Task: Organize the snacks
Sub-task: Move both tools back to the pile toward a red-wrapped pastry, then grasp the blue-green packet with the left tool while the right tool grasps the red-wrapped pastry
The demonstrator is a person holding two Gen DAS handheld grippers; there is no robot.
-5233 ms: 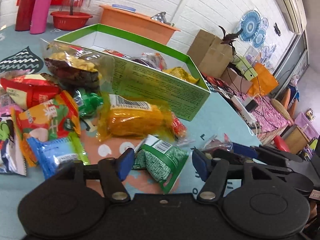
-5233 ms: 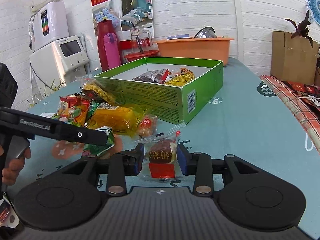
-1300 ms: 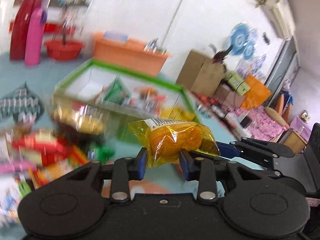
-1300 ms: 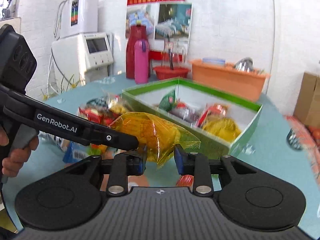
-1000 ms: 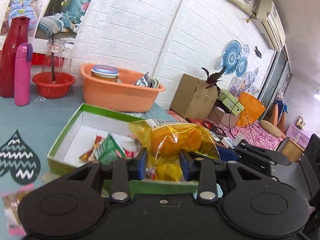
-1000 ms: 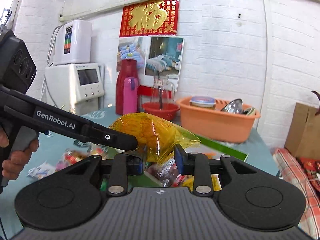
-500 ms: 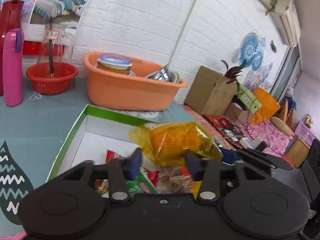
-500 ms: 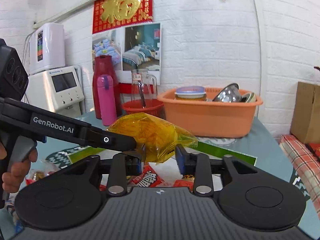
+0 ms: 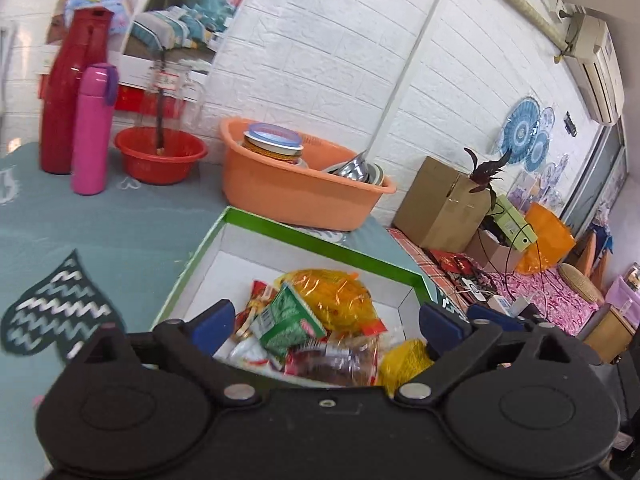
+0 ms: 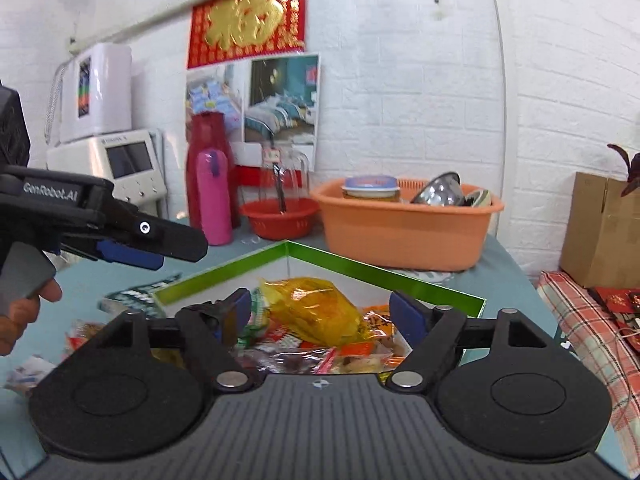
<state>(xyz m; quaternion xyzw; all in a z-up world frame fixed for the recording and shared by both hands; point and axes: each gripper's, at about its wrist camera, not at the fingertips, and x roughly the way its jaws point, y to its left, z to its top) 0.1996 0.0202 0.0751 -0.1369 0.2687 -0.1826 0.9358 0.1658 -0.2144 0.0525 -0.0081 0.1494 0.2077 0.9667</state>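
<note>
box [image 9: 320,242]: yellow pkt [image 9: 336,300] dropped, both grippers opened.

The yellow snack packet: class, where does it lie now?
In both wrist views the yellow snack packet lies inside the green box, atop the other snacks, before the orange basin.

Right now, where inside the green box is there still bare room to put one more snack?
In the green box, the white floor is bare at the far corner, along the left wall toward the orange basin. The near half is crowded: the yellow bag, the green packet and other packets lie piled there. Both grippers stand open above that pile.
</note>
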